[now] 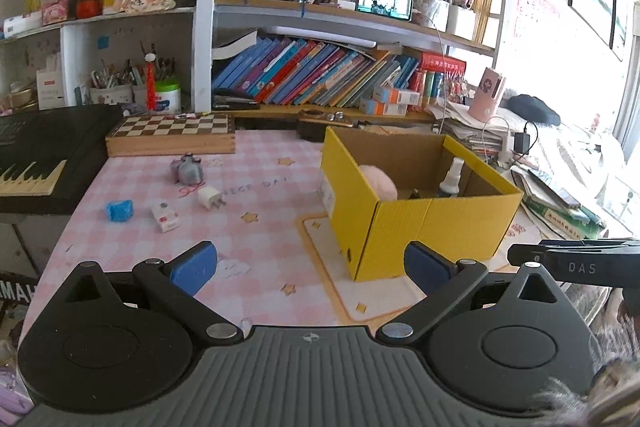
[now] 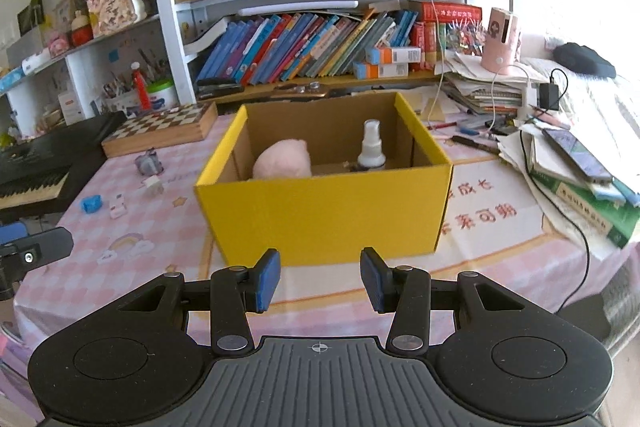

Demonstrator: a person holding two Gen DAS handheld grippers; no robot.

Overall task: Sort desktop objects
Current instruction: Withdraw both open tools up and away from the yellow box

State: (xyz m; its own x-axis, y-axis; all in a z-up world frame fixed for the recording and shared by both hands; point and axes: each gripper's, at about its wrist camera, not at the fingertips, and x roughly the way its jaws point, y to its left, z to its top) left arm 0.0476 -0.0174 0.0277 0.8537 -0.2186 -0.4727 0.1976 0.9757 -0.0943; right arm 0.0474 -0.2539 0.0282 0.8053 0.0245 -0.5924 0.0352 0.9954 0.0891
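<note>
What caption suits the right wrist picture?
Empty right gripper facing a yellow box holding a pink plush and spray bottle.

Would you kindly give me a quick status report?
Both grippers open, empty. Yellow box holds pink plush, spray bottle. Four small items remain on table.

Cardboard box (image 2: pixel 324 211) placed on worktop (image 2: pixel 120 251). Plush toy (image 2: pixel 282 161) and spray bottle (image 2: pixel 371 147) contained in box, toy left of bottle. Charger plug (image 1: pixel 210 197), eraser (image 1: pixel 119 210), small carton (image 1: pixel 165 215) scattered left of box. Chessboard (image 1: pixel 172 135) behind them, keyboard (image 1: pixel 36 163) at far left.
</note>
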